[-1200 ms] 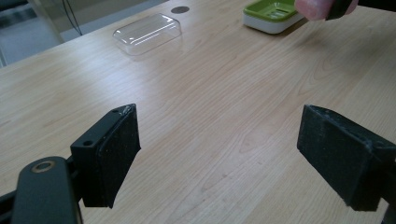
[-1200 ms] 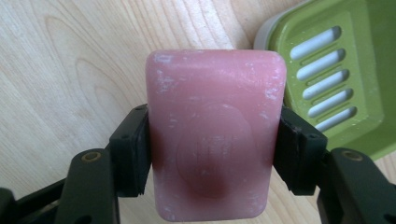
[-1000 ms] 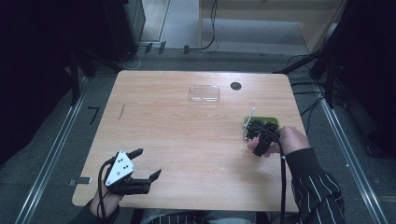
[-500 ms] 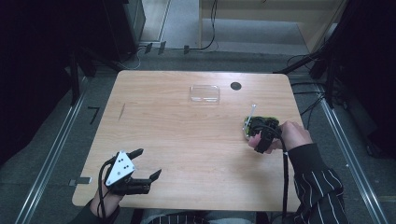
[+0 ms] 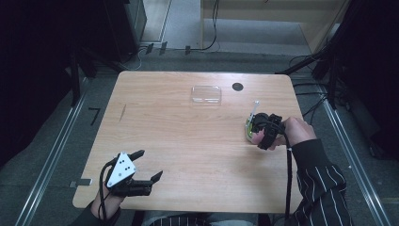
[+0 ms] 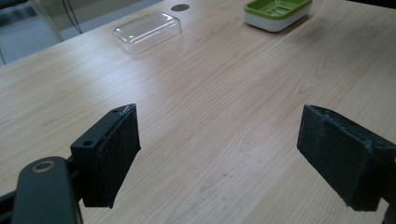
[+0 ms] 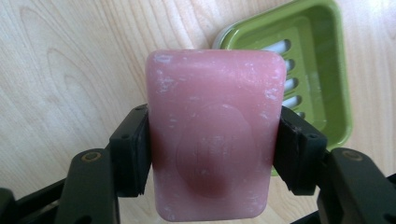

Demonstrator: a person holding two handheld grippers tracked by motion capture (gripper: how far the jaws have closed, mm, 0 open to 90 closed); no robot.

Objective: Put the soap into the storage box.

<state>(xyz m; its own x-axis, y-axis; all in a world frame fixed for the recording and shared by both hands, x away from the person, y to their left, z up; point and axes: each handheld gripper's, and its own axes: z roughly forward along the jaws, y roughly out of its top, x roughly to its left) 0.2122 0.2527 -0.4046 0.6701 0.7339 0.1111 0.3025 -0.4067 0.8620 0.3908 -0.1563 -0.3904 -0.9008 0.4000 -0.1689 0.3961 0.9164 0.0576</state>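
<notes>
Across the whole scene, a pale wooden surface (image 5: 188, 141), mostly bare. At its near left corner, left tongs (image 5: 150, 164) spread wide and holding nothing, well apart from the work. Toward the right edge, right tongs (image 7: 215, 154) pinching a pink soap (image 7: 215, 116) by its two long sides, pads flat against them, with the bar just beside and partly over a green dish (image 7: 322, 65). Near the far edge, a clear lid (image 5: 206, 93), well apart from the dish and out of the way. As for the dish: probably light plastic with a slotted floor, likely to skid if nudged, so best approached from straight above. As for the soap: judged firm and fairly dense for its size, dry and chalky on the face with white scuffs, yet waxy enough to slip if squeezed at the rounded corners. Not fragile, though liable to dent or chip if dropped. Best gripped as now, across the narrow width on the flat sides near the middle, with steady, moderate pressure. Nothing between soap and dish, only the dish's raised rim to clear and the width of the tongs to allow for when letting go. Smallest, a dark round hole (image 5: 237, 86) in the surface beyond the dish, no hindrance.
</notes>
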